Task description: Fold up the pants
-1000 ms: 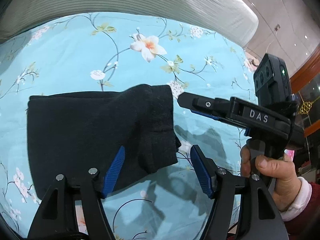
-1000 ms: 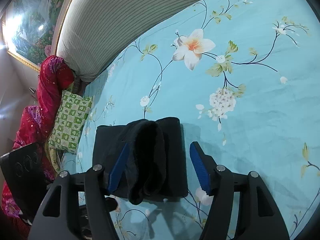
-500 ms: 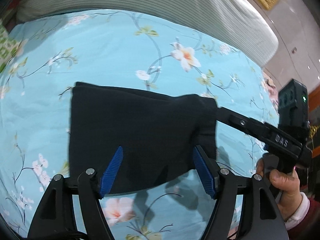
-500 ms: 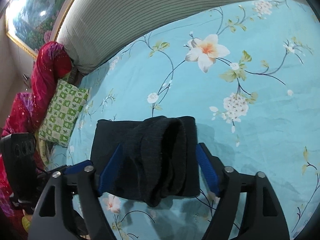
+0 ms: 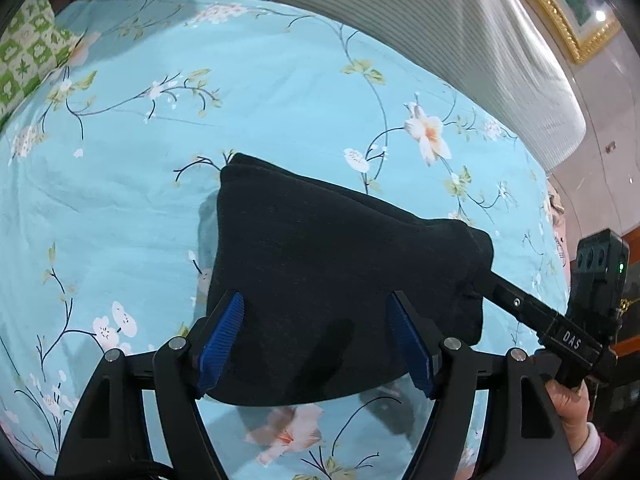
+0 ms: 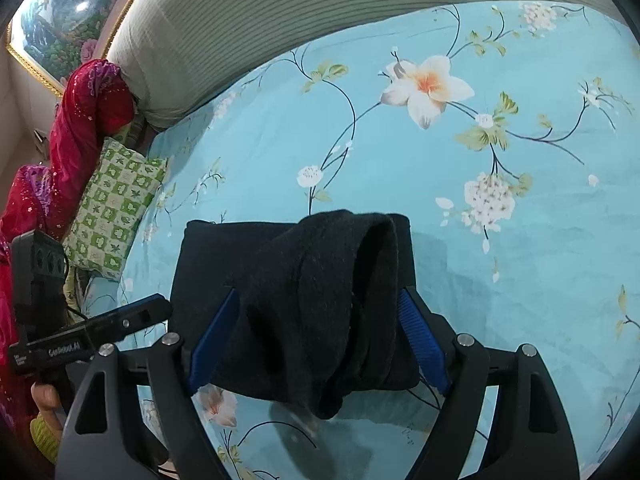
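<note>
Floral turquoise bedsheet (image 5: pixel 280 92) carries the folded black knit pants (image 5: pixel 328 280). Left gripper (image 5: pixel 316 340) hovers low with jaws spread wide around their near edge; right gripper (image 6: pixel 316 340), likewise wide, straddles the bunched right end.

A bed sheet (image 6: pixel 520 264) in light blue with white flowers covers the bed. A striped headboard (image 6: pixel 280 12) stands behind it. A green checked pillow (image 6: pixel 114 208) lies beside red cloth (image 6: pixel 86 120). A gold-framed painting (image 6: pixel 60 20) hangs above.
</note>
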